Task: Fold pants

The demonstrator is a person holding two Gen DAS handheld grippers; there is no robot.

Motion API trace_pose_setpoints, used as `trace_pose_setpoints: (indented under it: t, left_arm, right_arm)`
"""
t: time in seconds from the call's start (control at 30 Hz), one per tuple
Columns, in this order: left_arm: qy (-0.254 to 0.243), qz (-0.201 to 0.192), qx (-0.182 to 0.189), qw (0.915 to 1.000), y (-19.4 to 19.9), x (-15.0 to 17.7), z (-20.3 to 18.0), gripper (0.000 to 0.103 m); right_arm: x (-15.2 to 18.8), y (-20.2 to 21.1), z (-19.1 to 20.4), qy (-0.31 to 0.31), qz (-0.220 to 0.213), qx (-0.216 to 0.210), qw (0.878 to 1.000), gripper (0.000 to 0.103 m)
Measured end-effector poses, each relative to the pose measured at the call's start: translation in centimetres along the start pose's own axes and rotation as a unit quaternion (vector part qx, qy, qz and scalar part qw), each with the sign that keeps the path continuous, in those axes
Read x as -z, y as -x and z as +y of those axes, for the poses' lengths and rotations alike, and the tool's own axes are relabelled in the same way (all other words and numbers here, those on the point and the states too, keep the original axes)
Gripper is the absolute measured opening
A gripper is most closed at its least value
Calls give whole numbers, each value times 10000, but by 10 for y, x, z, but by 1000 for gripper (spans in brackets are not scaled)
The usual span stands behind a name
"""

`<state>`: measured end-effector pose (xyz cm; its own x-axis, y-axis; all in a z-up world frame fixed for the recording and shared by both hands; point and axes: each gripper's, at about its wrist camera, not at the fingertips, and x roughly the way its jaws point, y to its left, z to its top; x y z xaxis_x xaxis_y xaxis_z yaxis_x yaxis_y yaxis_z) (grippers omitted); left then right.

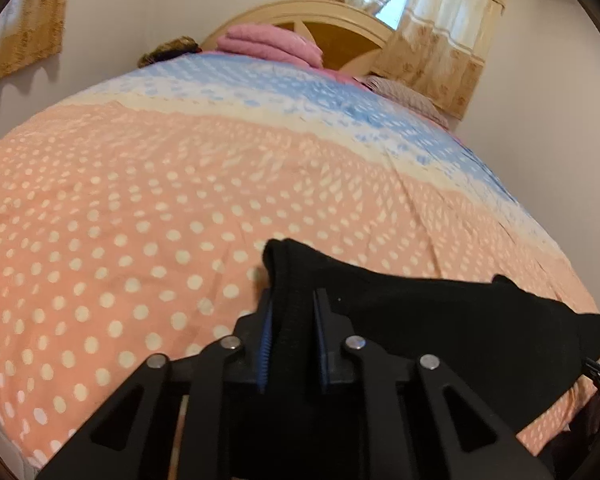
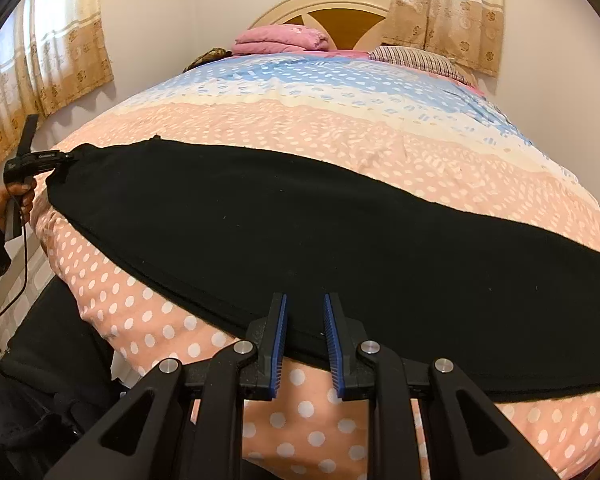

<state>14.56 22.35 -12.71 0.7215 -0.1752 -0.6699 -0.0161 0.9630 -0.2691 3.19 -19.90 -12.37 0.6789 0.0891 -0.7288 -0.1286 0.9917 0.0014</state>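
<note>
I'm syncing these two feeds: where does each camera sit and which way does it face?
Left wrist: on the left gripper, facing the headboard; fingers hold a pants end.
Right wrist: on the right gripper, facing likewise, at the pants' near edge; the left hand shows.
Shared: pants, polka-dot bedspread, pink blanket.

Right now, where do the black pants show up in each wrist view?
Left wrist view: the black pants lie at the lower right, one end running between the left gripper fingers.
Right wrist view: the black pants stretch across the middle, left edge to right edge.
Shared landmark: the folded pink blanket by the headboard.
</note>
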Motion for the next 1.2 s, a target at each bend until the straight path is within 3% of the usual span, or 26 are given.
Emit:
trace_pose_setpoints:
  t: [0.07,0.23,0.3,0.37,0.47,0.57,0.67,0.73,0.8,0.93,1.2]
  left_arm:
    - [-11,-35,-218,9998,-4,1,2,16]
    - [-4,-101,-159,9998,-12,1,7,17]
    - [-109,-62,-211,9997,-12,0,4,20]
    - [-196,-74,-367,9991,-9,-1,4,34]
    - [-188,-85,-410,9989,-3,2,7,40]
    - [-160,-48,-391,9991,-7,5,9,40]
    - [-155,-66,-443,9989,-10,5,7,40]
    - [-209,-71,-530,9984,-12,3,5,43]
    - [-161,-58,-572,9982,-14,2,6,47]
    - [-125,-76,-565,9983,-17,3,8,51]
    - [-87,-62,-638,9979,-19,4,8,58]
  right_arm:
    - [0,-2,-6,-127,16,69,9999,20]
    - [6,17,-34,-492,-167,182,9985,20]
    - [12,34,-56,-743,-285,303,9964,20]
    - [20,59,-90,-1188,-500,544,9902,20]
    - [36,99,-144,-2130,-920,855,9689,20]
    - [64,130,-210,-3413,-1223,1176,9245,20]
    - [83,136,-240,-3905,-1294,1092,9049,21]
    - [89,136,-243,-3958,-1337,862,9044,21]
    - [96,140,-243,-3912,-1322,992,9054,21]
    - [107,127,-249,-3698,-876,1128,9181,20]
    - [96,115,-239,-3058,-995,1187,9394,20]
